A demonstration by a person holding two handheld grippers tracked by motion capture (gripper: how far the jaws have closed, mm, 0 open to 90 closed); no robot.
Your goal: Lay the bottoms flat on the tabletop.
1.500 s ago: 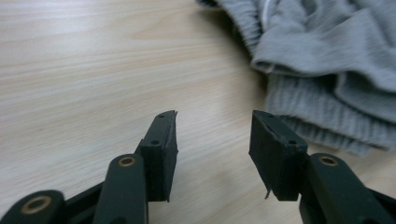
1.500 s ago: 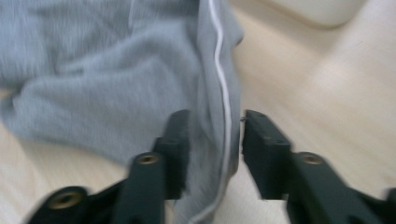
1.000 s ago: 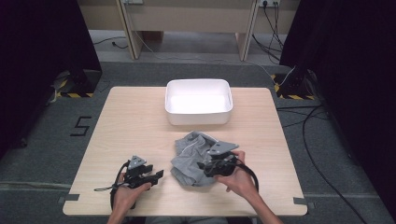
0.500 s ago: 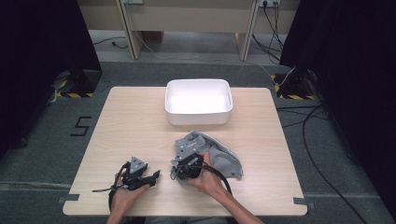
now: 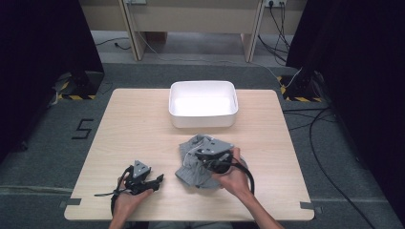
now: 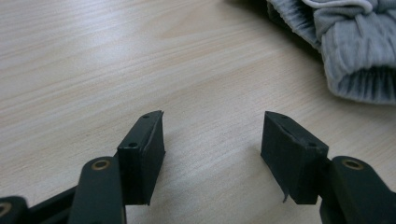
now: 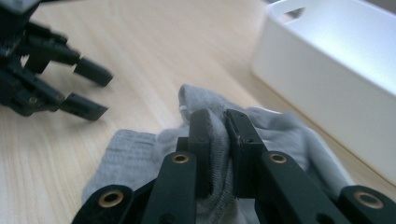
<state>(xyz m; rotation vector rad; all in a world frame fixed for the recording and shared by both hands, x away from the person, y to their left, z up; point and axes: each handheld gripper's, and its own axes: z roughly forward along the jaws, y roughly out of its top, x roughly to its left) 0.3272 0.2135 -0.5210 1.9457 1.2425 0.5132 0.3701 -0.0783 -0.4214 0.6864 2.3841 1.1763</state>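
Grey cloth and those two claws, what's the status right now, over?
Right gripper just closed, pinching a fold of the grey cloth. Left gripper open, empty, resting on the table. White bin beyond, path unobstructed.

Left gripper (image 5: 155,180): held low at the near left of the counter, jaws pointing right, standing apart with nothing between them. Right gripper (image 7: 219,133): near centre, hand (image 5: 234,177) wrapped round its body, forearm entering from the near edge; jaws have just been closing and now pinch a fold of grey cloth (image 7: 280,135).
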